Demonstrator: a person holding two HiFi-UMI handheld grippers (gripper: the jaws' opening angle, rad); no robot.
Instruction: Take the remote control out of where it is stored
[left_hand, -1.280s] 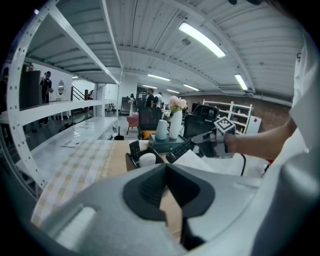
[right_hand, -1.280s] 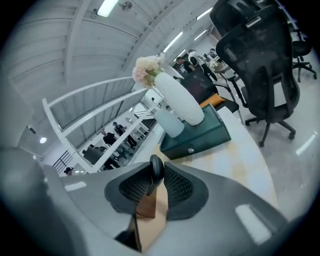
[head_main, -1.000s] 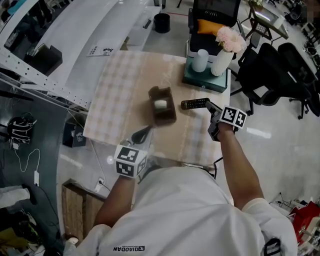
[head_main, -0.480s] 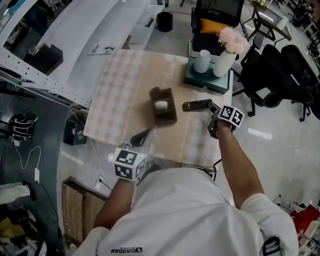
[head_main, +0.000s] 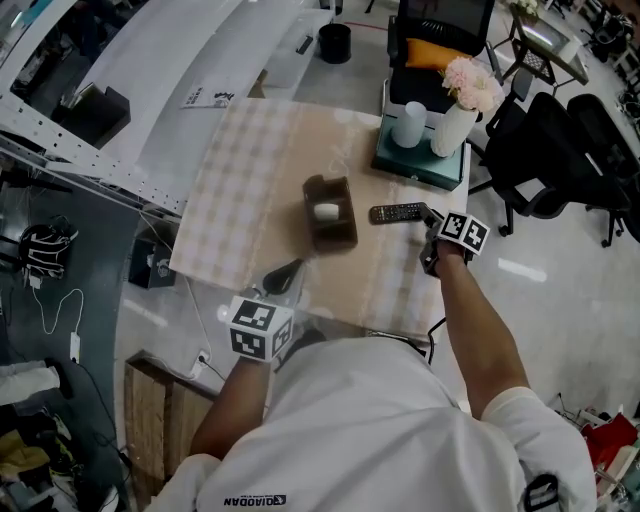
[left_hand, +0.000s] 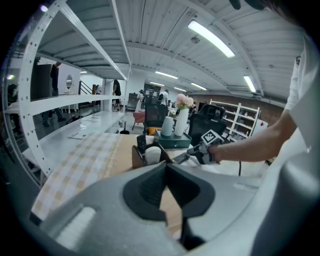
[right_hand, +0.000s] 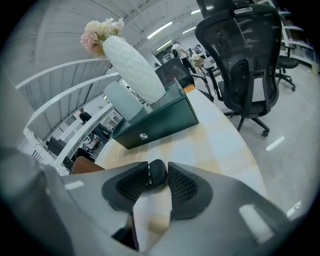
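Wide shot first: the table (head_main: 240, 170) with its checked cloth fills the middle of my head view, and the brown holder (head_main: 341, 236) stands near its centre with something white sitting in it. The remote control (head_main: 397, 212) is out of that holder. It lies lengthwise on the cloth just to the holder's right, apart from it, with the green box (head_main: 415, 162) and the vase (head_main: 447, 128) of flowers beyond it at the far edge.

So I read this as the tail end of the job: the lift-out is done and I'm on the set-down and release. From here the remote looks to be resting on the cloth, though I can't swear its near end has fully settled.

Now the right gripper (head_main: 428, 215). It sits at the remote's near end, pointing down at the table. Its jaws have just been opening, and in the right gripper view the rounded black tip of the remote is between the ribbed pads with the squeeze gone: parted, not clamped. Next I'd want a touch more opening, then a straight pull back along the remote's length so neither pad drags it sideways.

The left gripper (head_main: 292, 266) hovers over the near table edge, tips closed together on nothing.
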